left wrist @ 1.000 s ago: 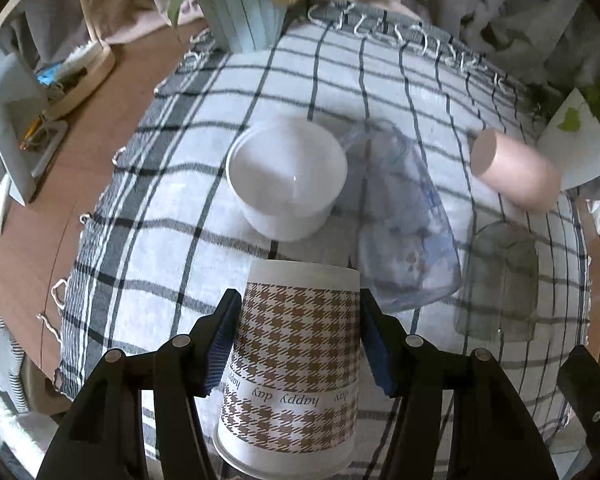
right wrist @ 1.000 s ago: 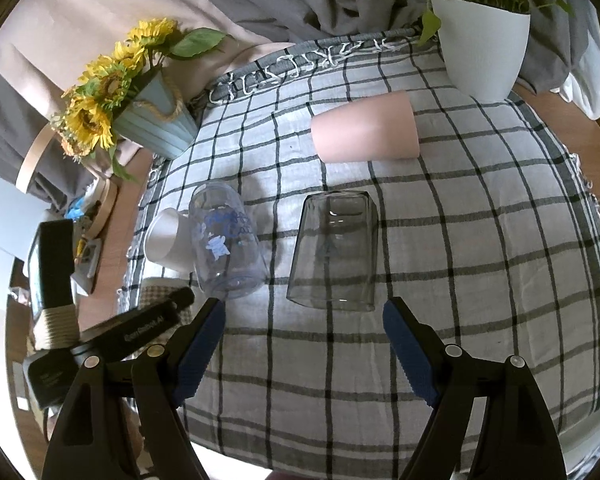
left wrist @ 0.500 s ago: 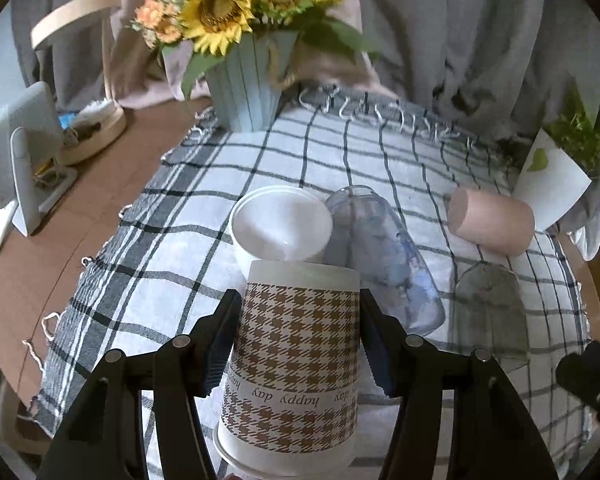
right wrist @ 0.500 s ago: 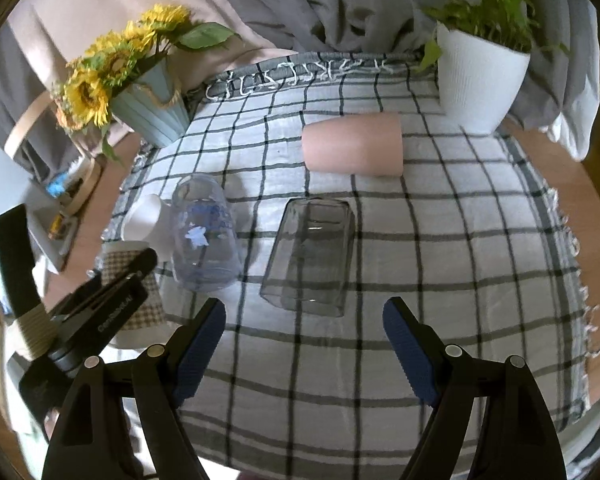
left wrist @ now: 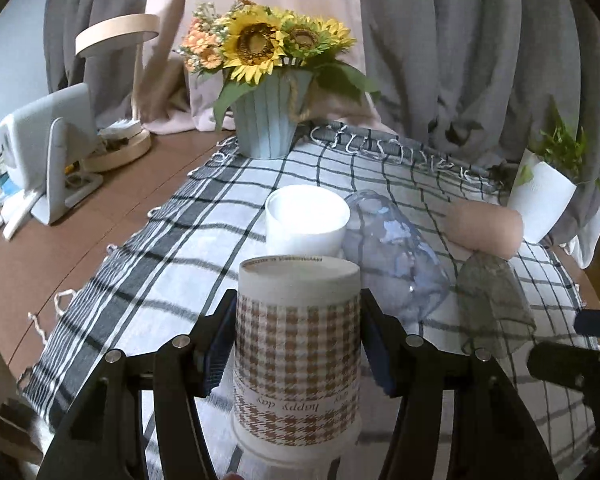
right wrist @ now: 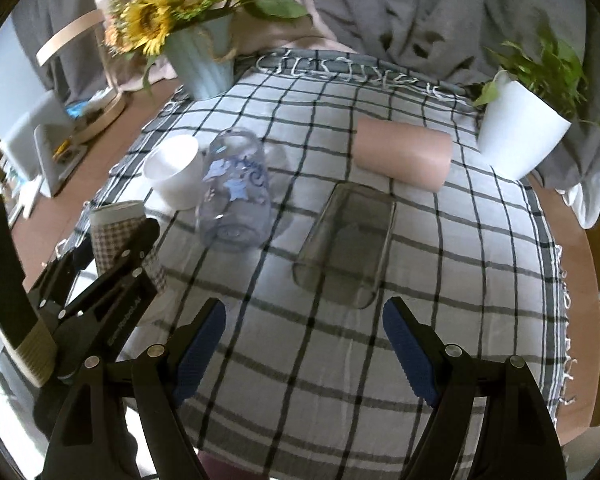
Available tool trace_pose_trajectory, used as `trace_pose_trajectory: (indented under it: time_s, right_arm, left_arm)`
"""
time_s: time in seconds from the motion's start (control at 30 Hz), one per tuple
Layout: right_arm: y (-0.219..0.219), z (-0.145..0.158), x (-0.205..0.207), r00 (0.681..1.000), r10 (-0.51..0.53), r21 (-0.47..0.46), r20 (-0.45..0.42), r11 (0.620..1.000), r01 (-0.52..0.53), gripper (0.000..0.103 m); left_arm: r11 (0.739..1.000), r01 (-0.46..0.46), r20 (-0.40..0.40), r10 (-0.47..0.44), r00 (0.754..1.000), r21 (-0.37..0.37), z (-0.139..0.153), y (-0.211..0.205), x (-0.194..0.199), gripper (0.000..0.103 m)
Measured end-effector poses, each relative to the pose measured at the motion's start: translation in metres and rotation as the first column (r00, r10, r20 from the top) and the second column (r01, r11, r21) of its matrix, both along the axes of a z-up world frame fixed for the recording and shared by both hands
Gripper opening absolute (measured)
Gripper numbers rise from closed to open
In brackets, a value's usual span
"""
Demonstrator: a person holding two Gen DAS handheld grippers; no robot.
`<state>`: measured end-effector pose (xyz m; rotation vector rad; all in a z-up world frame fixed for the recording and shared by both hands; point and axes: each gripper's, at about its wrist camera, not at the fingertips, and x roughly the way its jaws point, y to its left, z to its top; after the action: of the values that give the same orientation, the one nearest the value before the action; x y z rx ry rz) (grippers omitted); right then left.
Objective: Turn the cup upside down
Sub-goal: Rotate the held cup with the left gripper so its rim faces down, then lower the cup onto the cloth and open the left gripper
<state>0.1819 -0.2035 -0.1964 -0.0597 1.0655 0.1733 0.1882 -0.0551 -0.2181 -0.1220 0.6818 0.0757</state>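
The brown-and-white houndstooth paper cup [left wrist: 298, 344] sits at the lower centre of the left wrist view, clamped between the blue pads of the left gripper [left wrist: 298, 346], one pad on each side wall. Its long axis runs upright, closed base on top and wide mouth toward the checked tablecloth [left wrist: 160, 280], the printed lettering reading inverted; whether the rim touches the cloth I cannot tell. The coming release likely turns on that gap below the rim. The right gripper [right wrist: 304, 350], at the bottom of its own view, gapes wide and holds nothing, aimed at the smoky glass tumbler [right wrist: 346, 244] lying on its side. Compared with a second ago, the left camera has tilted from looking down on the table to nearly level, while the grip is unchanged.
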Motion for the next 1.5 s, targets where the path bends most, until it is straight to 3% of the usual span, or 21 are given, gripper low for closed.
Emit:
trace_pose_trajectory:
  time_s: [0.17,0.57,0.67,0.73,0.83,0.93,1.23,1.5]
  right_arm:
    - [0.001,0.000,-0.002,1.000,0.005,-0.005,-0.002,1.000,-0.005,0.081]
    - [0.000,-0.013,-0.003,0.998,-0.007,0.011,-0.065,1.000,0.007,0.081]
    - [-0.001,-0.018,-0.004,0.996,-0.002,0.022,-0.086,1.000,0.004,0.081]
    - [-0.001,-0.020,-0.005,0.996,0.001,0.031,-0.092,1.000,0.002,0.081]
    - [-0.001,-0.021,-0.005,0.995,0.008,0.038,-0.095,0.999,-0.004,0.081]
    - [-0.001,-0.020,-0.006,0.996,-0.001,0.039,-0.091,0.999,0.004,0.084]
    - [-0.011,0.016,-0.030,0.997,-0.065,0.067,0.035,0.996,0.063,0.089]
    - [-0.013,0.061,-0.090,0.965,-0.190,0.106,0.180,0.979,0.173,0.093]
  left_arm:
    - [0.999,0.019,-0.021,-0.018,1.000,0.035,0.002,-0.003,-0.012,0.057]
    - [0.998,0.052,-0.124,-0.049,0.991,0.020,-0.005,-0.004,-0.023,0.058]
    - [0.998,0.058,-0.140,-0.053,0.989,0.034,-0.004,-0.006,-0.025,0.069]
    - [0.997,0.056,-0.141,-0.050,0.989,0.044,-0.003,-0.007,-0.026,0.085]
    - [0.998,0.054,-0.139,-0.051,0.989,0.016,0.000,-0.006,-0.029,0.095]
    - [0.999,0.042,-0.143,-0.037,0.989,0.031,0.004,-0.005,-0.031,0.097]
    - [0.997,0.042,-0.068,-0.038,0.997,0.058,0.048,0.001,-0.060,0.103]
    - [0.993,0.070,-0.012,-0.069,0.998,0.094,0.094,0.018,-0.125,0.103]
